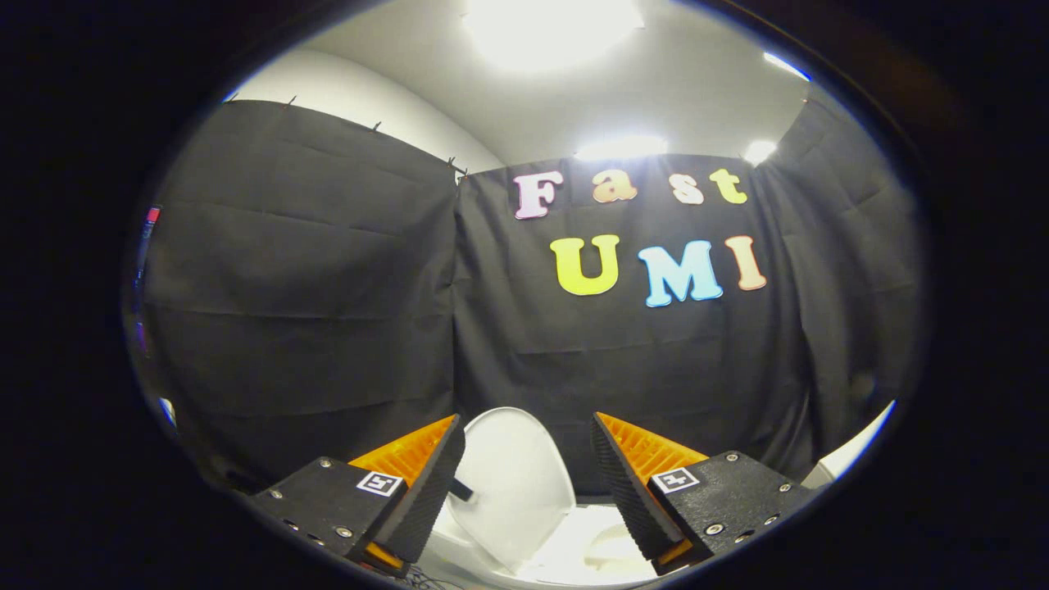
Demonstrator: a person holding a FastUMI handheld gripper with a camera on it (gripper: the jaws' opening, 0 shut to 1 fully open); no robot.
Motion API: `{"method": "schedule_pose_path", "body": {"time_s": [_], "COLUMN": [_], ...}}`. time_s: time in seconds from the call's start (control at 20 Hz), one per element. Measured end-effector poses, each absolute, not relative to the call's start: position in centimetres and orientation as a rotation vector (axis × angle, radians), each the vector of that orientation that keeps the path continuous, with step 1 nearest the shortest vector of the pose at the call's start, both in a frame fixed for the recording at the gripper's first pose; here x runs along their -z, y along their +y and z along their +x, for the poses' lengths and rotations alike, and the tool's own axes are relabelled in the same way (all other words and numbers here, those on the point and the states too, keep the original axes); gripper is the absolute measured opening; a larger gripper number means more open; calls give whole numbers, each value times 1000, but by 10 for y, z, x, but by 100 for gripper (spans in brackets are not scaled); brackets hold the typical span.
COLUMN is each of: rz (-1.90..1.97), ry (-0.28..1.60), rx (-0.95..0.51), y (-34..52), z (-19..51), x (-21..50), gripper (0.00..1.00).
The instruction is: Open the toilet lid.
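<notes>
Toilet lid upright, beyond and between open jaws, untouched.

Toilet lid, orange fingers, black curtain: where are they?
toilet lid (515,475): gripper view, middle of the raised white lid.
gripper (529,467): gripper view, open gap between the orange fingers.
black cloth wall (328,287): gripper view, bare cloth.
</notes>
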State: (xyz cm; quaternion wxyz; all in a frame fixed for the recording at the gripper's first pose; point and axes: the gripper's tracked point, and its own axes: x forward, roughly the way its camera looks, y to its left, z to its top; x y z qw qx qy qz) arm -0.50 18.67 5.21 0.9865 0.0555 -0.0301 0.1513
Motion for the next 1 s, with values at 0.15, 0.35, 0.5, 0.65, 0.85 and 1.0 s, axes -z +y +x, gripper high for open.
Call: {"method": "schedule_pose_path", "body": {"time_s": [0.15, 0.35, 0.5, 0.65, 0.85, 1.0], "rz": [111, 80, 96, 95, 67, 99], "ry": [-71, -67, -45, -20, -8, 17], "rx": [-270, -196, -159, -129, -95, -77], "y": [127, 42, -11, -56, -102, -122], "z": [-3, 5, 7, 10, 0, 0], "x": [-49, -43, -35, -28, -16, -6], "gripper": [94, 94, 94, 94, 94, 94]}}
